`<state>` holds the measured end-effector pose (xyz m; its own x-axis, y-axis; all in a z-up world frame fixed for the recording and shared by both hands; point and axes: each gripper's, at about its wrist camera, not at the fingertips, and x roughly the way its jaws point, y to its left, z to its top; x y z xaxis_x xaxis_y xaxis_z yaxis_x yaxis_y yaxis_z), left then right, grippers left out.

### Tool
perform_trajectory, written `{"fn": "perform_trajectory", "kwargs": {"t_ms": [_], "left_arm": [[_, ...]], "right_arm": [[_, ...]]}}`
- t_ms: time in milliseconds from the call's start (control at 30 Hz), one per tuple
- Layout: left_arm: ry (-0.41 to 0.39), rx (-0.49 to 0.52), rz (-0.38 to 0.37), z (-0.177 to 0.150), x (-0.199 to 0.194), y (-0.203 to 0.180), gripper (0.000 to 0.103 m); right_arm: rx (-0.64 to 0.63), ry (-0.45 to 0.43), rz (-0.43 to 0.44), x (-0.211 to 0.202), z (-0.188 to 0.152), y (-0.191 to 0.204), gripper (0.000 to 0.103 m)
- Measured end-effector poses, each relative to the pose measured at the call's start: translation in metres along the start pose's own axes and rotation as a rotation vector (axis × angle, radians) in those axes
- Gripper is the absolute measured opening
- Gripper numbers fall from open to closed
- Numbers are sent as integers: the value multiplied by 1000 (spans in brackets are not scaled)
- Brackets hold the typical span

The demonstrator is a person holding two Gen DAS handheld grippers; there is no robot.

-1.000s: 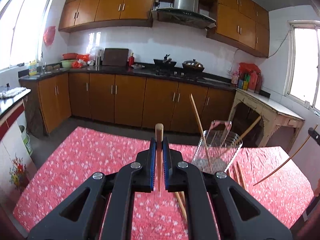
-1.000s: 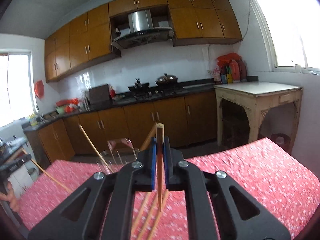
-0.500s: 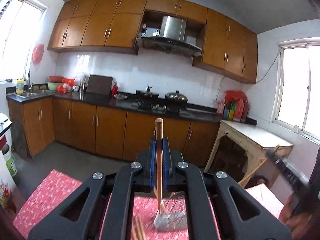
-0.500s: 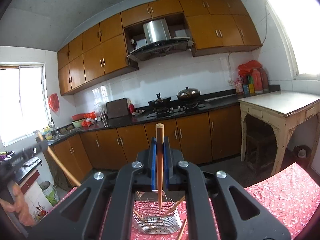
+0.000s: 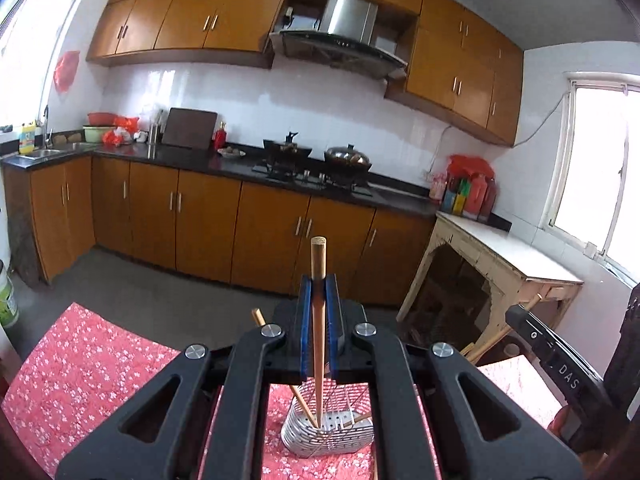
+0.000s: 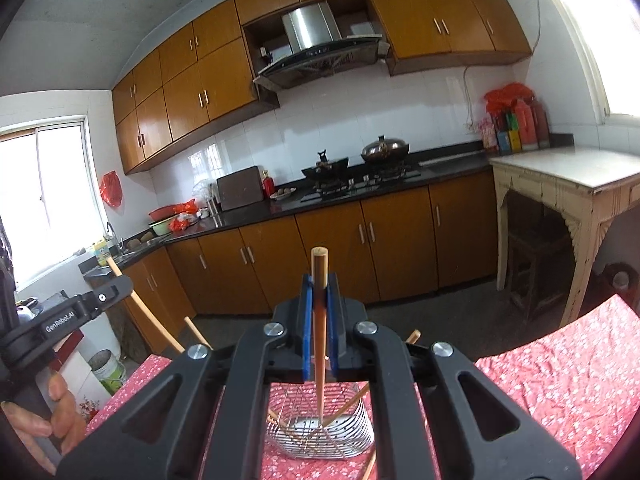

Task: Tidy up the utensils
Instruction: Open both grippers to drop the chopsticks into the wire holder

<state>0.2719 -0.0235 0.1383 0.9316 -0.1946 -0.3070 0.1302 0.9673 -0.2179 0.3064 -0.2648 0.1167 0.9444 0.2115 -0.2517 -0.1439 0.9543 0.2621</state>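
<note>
My left gripper (image 5: 319, 280) is shut on a wooden chopstick (image 5: 318, 312) held upright; its tip reaches down into the metal wire utensil basket (image 5: 344, 438) on the red floral tablecloth (image 5: 80, 364). My right gripper (image 6: 319, 280) is shut on another wooden chopstick (image 6: 319, 340), upright, tip inside the same basket, which shows in the right wrist view (image 6: 352, 430). Several chopsticks lean in the basket. The right gripper shows at the right edge of the left wrist view (image 5: 560, 360); the left one at the left edge of the right wrist view (image 6: 68, 316).
A loose chopstick (image 6: 370, 466) lies on the cloth beside the basket. Beyond the table are brown kitchen cabinets (image 5: 200, 216), a stove with pots (image 5: 320, 160), and a pale side table (image 5: 500, 256) at the right. A bucket (image 6: 106, 370) stands on the floor at left.
Both grippers rose and came over the basket from either side. Each chopstick went from hanging above the cloth to pointing down into the basket.
</note>
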Motion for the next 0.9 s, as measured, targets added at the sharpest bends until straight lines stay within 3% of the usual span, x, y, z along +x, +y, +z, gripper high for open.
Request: {"fn": "perform_trajectory", "kwargs": {"t_ms": [600,700,767,833,900], "left_arm": [[131,16,30,-25,35,9,7],[142,14,38,-25,35,12,7],[140,9,39,-23,31,16,8],[134,5,45,-20,26,19,8],[128,-5,50,-17,20,21,15]], "right_arm": [[85,127,-6,41,-30,-17,9],[81,118,-36,39,-31,-20,13],[82,100,-59,32,-29,-24,25],[88,79,-80,25,-25,-29,29],[92,59,-93,14,-22,-32,31]]}}
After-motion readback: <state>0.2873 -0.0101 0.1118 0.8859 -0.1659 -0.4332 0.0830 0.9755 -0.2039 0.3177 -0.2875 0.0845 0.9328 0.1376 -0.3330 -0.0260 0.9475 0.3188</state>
